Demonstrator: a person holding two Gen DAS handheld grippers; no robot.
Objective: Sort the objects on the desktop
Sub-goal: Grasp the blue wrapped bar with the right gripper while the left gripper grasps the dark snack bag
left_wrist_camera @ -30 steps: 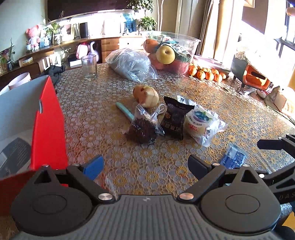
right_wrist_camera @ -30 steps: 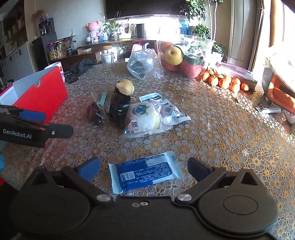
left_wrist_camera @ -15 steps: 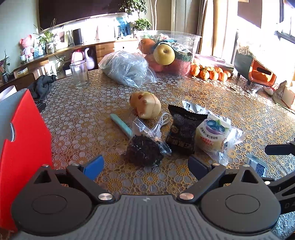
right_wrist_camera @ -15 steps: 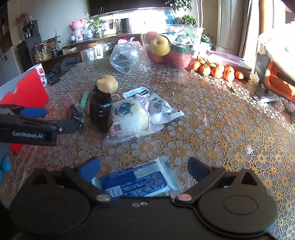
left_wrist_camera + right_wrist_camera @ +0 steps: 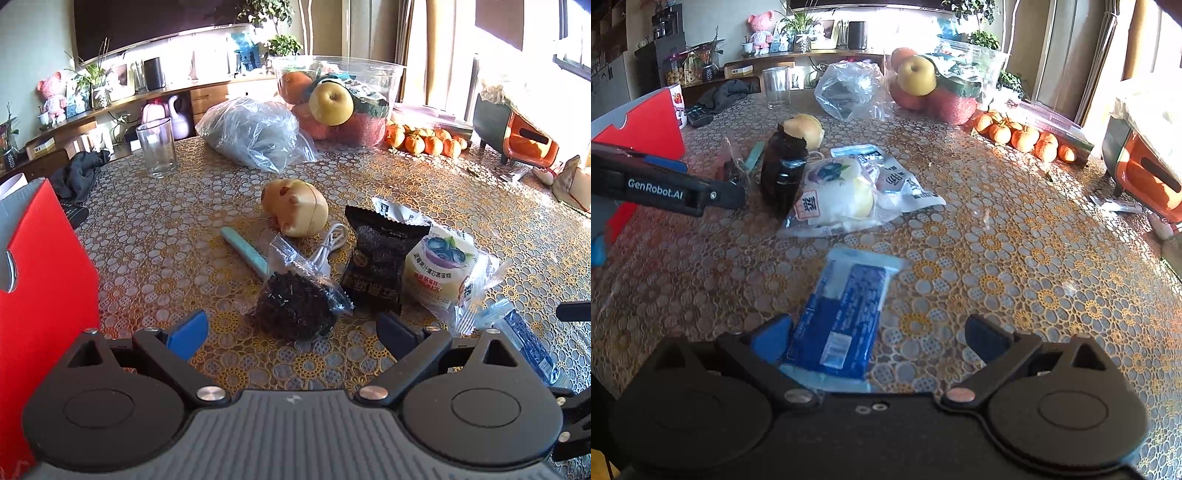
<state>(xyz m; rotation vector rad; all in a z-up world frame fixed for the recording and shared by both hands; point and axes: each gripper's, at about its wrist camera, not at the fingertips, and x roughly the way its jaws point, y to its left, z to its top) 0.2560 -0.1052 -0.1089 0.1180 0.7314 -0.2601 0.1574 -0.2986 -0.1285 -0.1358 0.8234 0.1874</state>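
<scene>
The flat blue foil snack packet point(image 5: 846, 314) lay on the lace-patterned table point(image 5: 997, 258), between the right gripper's point(image 5: 879, 332) spread, empty fingers, hard against the left one. Thin and slick, it could slide away as they closed. The left gripper point(image 5: 291, 328) hung open before the clear bag of dark bits point(image 5: 295, 306).

A clear bag of dark bits point(image 5: 295, 310) lies nearest; right of it a black packet point(image 5: 376, 262), a blueberry cake packet point(image 5: 439, 273) and a blue wrapper point(image 5: 842, 317); behind, a teal pen point(image 5: 243, 251).
</scene>
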